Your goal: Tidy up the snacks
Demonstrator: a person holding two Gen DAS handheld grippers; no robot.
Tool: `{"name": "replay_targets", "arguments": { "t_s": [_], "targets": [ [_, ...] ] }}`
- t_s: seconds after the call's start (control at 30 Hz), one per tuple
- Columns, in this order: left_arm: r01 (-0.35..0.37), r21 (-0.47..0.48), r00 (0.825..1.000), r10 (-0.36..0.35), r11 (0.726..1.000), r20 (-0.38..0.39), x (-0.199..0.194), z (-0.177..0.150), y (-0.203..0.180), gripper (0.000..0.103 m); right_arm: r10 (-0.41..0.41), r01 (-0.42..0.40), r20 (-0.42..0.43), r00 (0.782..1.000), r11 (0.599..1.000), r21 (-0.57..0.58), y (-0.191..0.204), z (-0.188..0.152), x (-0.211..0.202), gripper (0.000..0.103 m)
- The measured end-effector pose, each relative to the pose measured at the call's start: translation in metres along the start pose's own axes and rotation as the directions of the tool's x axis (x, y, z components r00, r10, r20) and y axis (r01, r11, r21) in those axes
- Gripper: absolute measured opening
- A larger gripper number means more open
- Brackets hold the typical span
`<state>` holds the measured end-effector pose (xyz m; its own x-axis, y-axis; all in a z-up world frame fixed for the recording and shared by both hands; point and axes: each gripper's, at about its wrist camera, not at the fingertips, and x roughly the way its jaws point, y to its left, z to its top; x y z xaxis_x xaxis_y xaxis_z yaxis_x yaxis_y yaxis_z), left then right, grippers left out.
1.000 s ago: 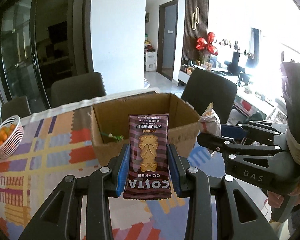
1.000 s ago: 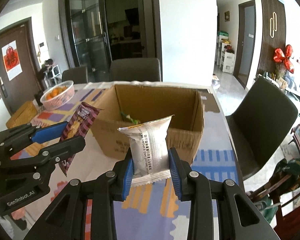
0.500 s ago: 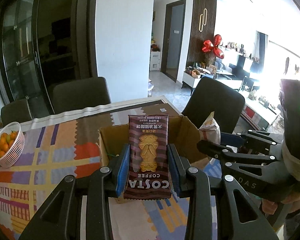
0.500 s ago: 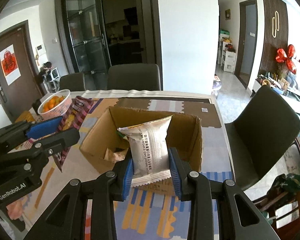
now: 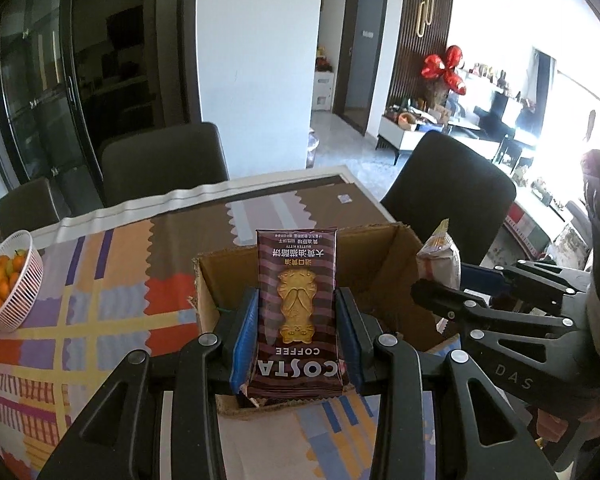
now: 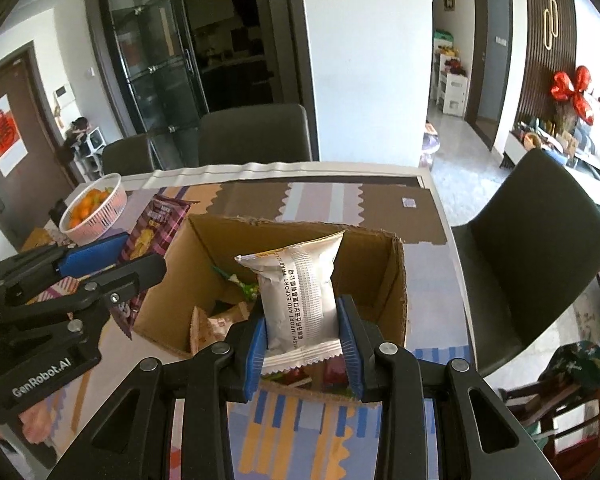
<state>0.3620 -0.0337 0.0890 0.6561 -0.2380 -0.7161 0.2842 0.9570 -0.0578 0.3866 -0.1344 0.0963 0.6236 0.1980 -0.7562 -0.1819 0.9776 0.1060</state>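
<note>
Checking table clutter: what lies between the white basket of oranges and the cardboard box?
Only bare patterned tablecloth between basket and box, in the left wrist view.

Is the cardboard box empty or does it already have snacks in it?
Not empty. The right wrist view shows the cardboard box open-topped, with several wrapped snacks lying on its floor.

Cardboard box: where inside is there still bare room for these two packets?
The cardboard box looks bare along its far and right walls. Its near-left corner is crowded with wrapped snacks. Outside, the tablecloth behind the box is free; the fruit basket takes the far left.
</note>
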Motion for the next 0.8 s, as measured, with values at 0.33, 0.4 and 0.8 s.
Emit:
{"name": "replay_targets", "arguments": {
  "t_s": [0.33, 0.4, 0.8],
  "targets": [
    [-0.065, 0.015, 0.998, 0.065, 0.998, -0.021, 0.010, -0.003, 0.000, 0.053, -0.047, 0.048, -0.055, 0.997, 0.999, 0.022, -0.010, 0.002, 0.022, 0.051],
    [-0.083, 0.014, 0.996, 0.083, 0.996, -0.011, 0.005, -0.008, 0.001, 0.054, -0.051, 0.053, -0.056, 0.997, 0.998, 0.027, -0.013, 0.000, 0.021, 0.051],
    [-0.182, -0.001, 0.974, 0.181, 0.983, 0.139, -0.046, -0.041, -0.005, 0.071, -0.063, 0.064, 0.062, 0.996, 0.998, -0.015, -0.001, -0.029, -0.024, 0.067]
  ]
}}
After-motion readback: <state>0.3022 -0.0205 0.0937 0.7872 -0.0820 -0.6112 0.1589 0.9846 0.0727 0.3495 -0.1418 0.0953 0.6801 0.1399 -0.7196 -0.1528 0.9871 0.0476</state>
